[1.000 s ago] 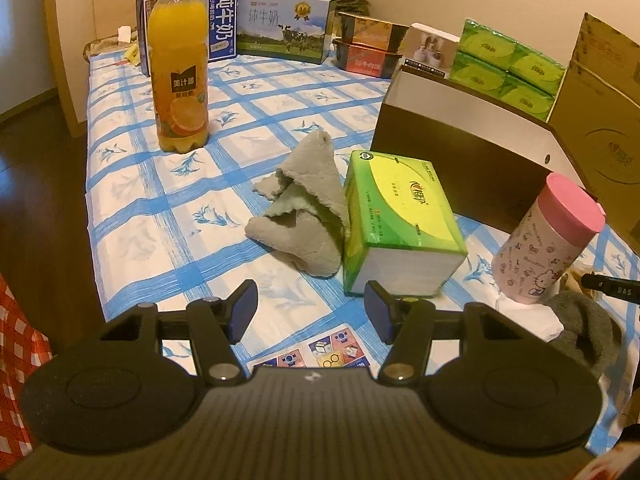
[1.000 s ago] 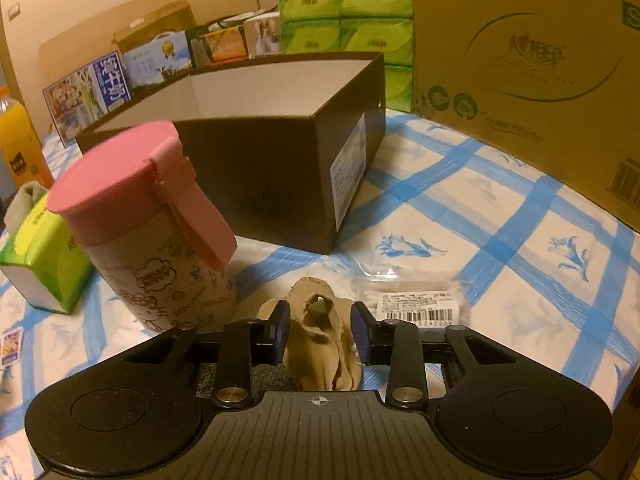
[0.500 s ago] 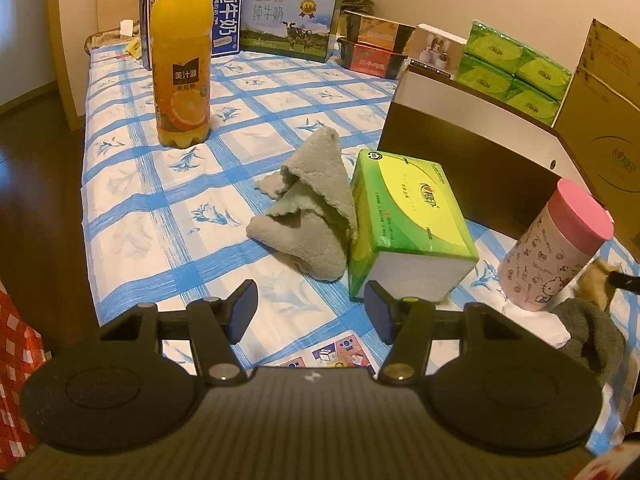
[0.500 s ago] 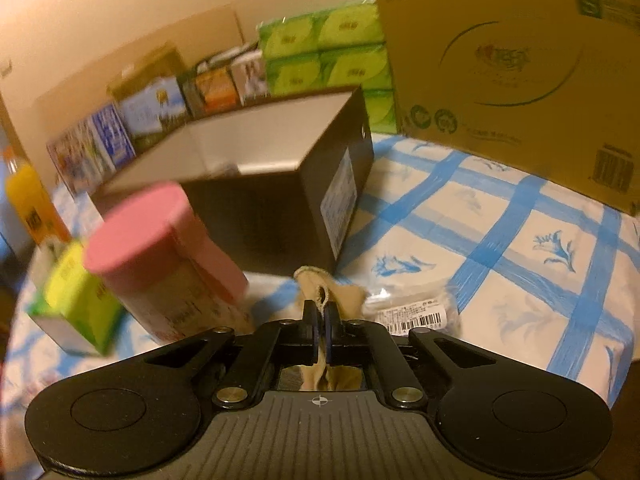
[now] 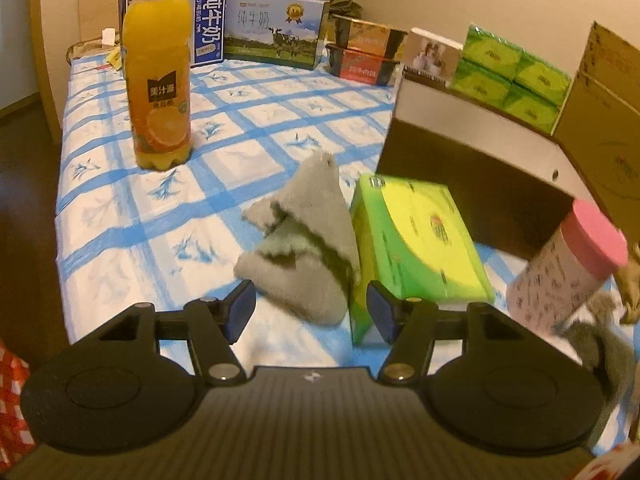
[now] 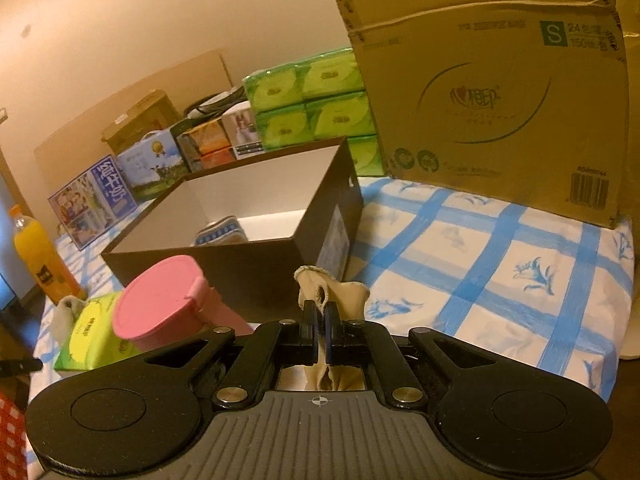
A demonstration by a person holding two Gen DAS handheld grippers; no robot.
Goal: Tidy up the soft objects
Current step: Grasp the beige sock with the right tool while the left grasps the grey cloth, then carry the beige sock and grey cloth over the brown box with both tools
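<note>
- Right gripper (image 6: pixel 320 322) is pinching a beige sock (image 6: pixel 344 300) between its 2 clenched jaws, above the blue-checked tablecloth (image 6: pixel 500 280).
- Just beyond it, an open brown box (image 6: pixel 256 256) is sitting beside a pink-lidded cup (image 6: pixel 160 308).
- Left gripper (image 5: pixel 310 308) is opening its jaws, grasping nothing.
- Ahead of it, a crumpled grey cloth (image 5: pixel 304 248) is lying against a green tissue pack (image 5: pixel 416 244).

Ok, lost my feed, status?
Right gripper shut on beige sock. Left gripper opening, nothing between, facing grey cloth. Pink-lidded cup before open box.
</note>
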